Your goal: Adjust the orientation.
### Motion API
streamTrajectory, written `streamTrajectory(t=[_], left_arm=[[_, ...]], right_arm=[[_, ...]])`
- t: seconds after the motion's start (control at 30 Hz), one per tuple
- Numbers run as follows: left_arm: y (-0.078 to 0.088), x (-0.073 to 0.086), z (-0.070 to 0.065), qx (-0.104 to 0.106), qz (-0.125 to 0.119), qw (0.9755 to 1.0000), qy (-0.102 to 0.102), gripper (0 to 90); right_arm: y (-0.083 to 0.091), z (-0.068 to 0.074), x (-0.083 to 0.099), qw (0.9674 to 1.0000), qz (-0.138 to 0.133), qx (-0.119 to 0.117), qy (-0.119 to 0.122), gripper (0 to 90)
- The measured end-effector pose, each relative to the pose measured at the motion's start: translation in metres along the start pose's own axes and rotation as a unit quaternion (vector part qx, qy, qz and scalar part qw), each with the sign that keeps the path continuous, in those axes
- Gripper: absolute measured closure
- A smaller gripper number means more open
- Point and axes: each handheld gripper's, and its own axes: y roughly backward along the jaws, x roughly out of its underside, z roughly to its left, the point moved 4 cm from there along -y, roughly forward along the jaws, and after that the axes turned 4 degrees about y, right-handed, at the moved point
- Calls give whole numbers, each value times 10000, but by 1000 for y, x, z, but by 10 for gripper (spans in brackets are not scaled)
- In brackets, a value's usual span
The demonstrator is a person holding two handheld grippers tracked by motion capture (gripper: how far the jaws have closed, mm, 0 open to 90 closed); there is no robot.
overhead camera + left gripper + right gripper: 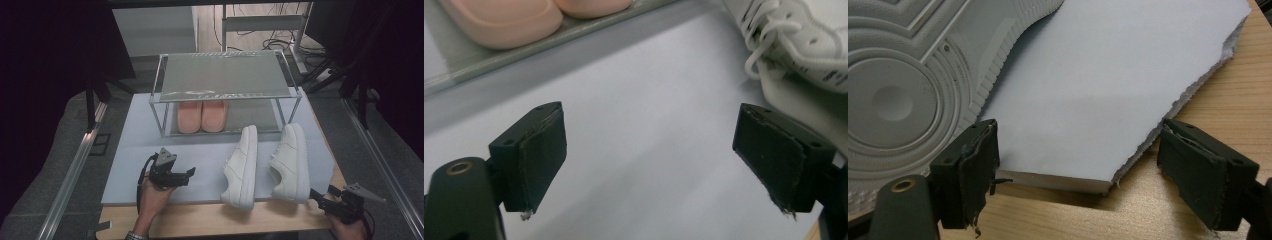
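Two white sneakers lie on their sides on a pale grey mat (145, 165), one (242, 167) at the middle and one (290, 162) to its right. A pair of pink slippers (201, 116) sits on the lower shelf of a clear rack (220, 75). My left gripper (191, 172) hovers open over the mat, left of the middle sneaker. In the left gripper view its jaws (656, 155) stand wide apart, with the sneaker (804, 30) at upper right and the slippers (504, 20) at upper left. My right gripper (315, 194) is open at the mat's near right corner, beside the right sneaker's sole (898, 90).
The mat lies on a wooden table (210, 220), whose bare wood (1228, 85) shows along the near edge. The rack's top shelf holds nothing. Metal rails run along both sides of the table. Cables and a desk leg lie on the floor behind.
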Motion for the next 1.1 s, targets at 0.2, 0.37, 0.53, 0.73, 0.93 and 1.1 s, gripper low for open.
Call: streamTrajectory(t=[0.2, 0.37, 0.53, 0.73, 0.93, 1.1], left_arm=[[15, 16, 6, 1, -145, 9998, 165, 137], [22, 27, 8, -38, -174, 9996, 197, 134], [29, 38, 8, -21, -240, 9995, 183, 134], [34, 55, 10, -196, -237, 9993, 193, 134], [36, 73, 16, -439, -174, 9986, 236, 134], [34, 85, 18, -644, -30, 9977, 195, 134]], right_arm=[[0, 0, 0, 10000, -1, 4, 0, 171], [0, 0, 0, 10000, 14, 6, 9, 172], [0, 0, 0, 10000, 13, 7, 12, 172], [0, 0, 0, 10000, 17, 8, 17, 172], [0, 0, 0, 10000, 20, 12, 18, 172], [0, 0, 0, 10000, 15, 14, 21, 172]])
